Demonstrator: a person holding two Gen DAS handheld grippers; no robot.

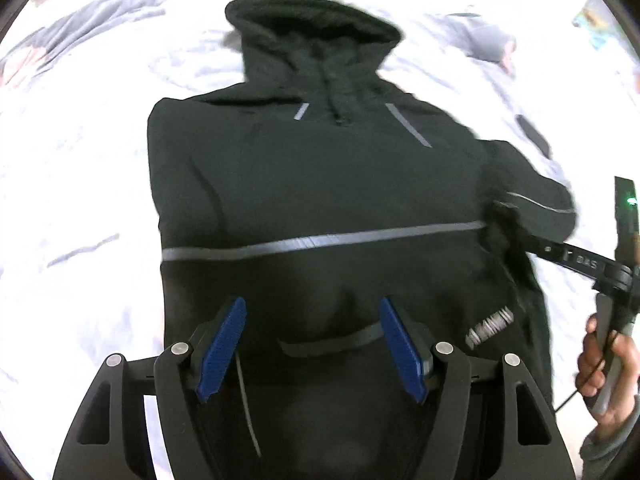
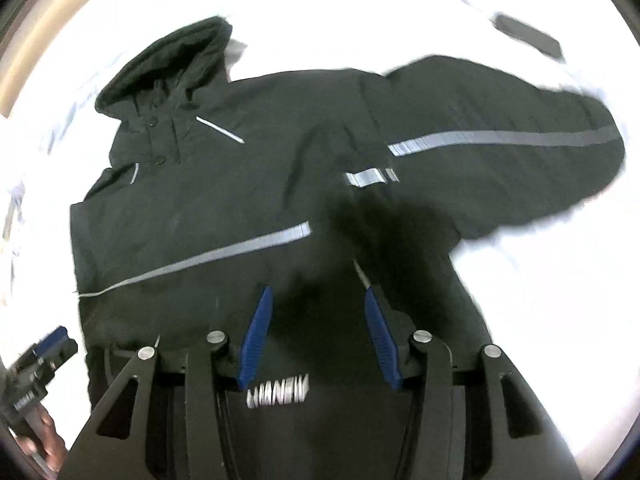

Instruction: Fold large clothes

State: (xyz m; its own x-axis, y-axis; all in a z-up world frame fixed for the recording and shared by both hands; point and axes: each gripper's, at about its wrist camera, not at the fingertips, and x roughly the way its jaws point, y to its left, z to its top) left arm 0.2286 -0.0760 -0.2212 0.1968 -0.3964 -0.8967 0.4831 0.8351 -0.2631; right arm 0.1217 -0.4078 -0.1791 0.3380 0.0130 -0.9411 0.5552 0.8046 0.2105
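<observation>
A black hooded jacket with grey reflective stripes lies front up on a white bed, hood at the far end. It also shows in the right wrist view. Its right sleeve lies stretched out to the right; the left side looks folded in. My left gripper is open and empty above the jacket's lower middle. My right gripper is open and empty above the lower front, near the white logo. The right gripper also shows at the right edge of the left wrist view.
The white bedsheet surrounds the jacket. Grey clothes lie at the far left and far right. A dark flat object lies on the sheet beyond the sleeve. The wooden bed edge runs at the far left.
</observation>
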